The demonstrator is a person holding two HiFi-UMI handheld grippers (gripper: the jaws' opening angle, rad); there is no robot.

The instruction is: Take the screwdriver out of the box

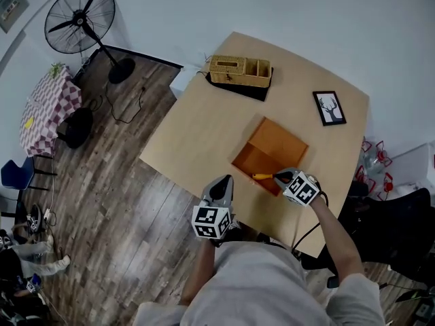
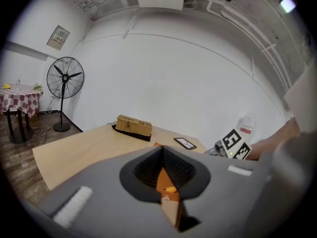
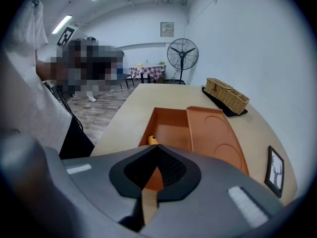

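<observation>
The screwdriver is located inside the box, in the deeper compartment, close to the wall nearest the person. The right gripper is positioned over that same side of the box and tilted downward, its tip just beside the screwdriver handle. Its jaws are closed together, and nothing is seen between them. The left gripper is held to the left of the box, apart from it. Its jaws are likewise pressed together and empty.
</observation>
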